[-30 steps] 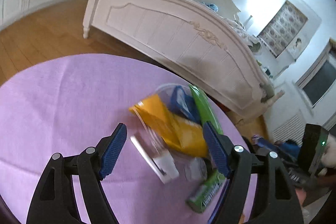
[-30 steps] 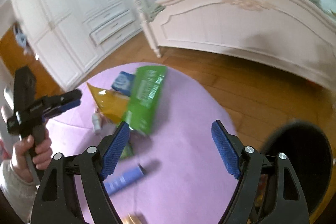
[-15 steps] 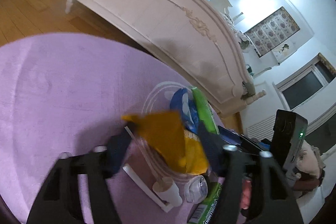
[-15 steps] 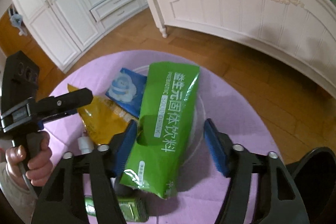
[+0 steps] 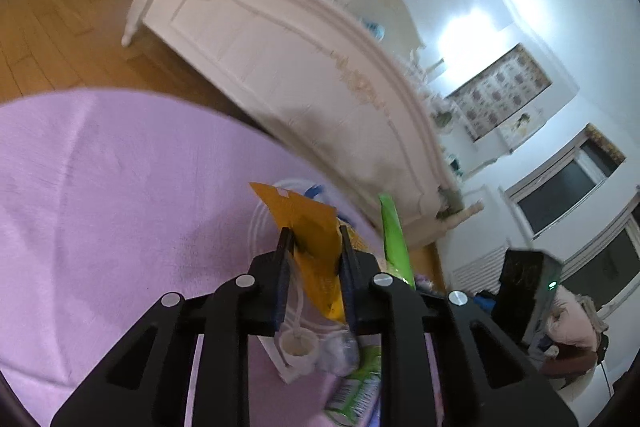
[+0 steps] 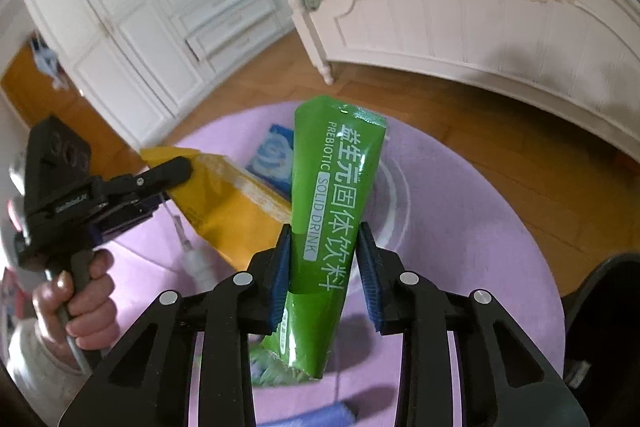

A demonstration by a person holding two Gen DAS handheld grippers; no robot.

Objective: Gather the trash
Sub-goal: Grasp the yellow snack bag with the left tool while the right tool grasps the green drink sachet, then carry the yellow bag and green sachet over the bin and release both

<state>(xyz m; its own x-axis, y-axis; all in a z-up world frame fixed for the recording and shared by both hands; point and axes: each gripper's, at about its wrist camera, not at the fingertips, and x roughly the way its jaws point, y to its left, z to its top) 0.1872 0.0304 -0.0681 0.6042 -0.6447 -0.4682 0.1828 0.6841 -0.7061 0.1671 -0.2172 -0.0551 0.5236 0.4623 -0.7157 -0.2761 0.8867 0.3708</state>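
Both claws closed: left claw pinching yellow bag.

Wide open purple mat to the left of the left claw, nothing lying there. Close under that claw it's crowded: a small white bottle and a crumpled clear wrapper sit side by side. From the right claw, bare mat runs right toward the dark bin at the mat's edge. Far side, the white bed walls off the floor.
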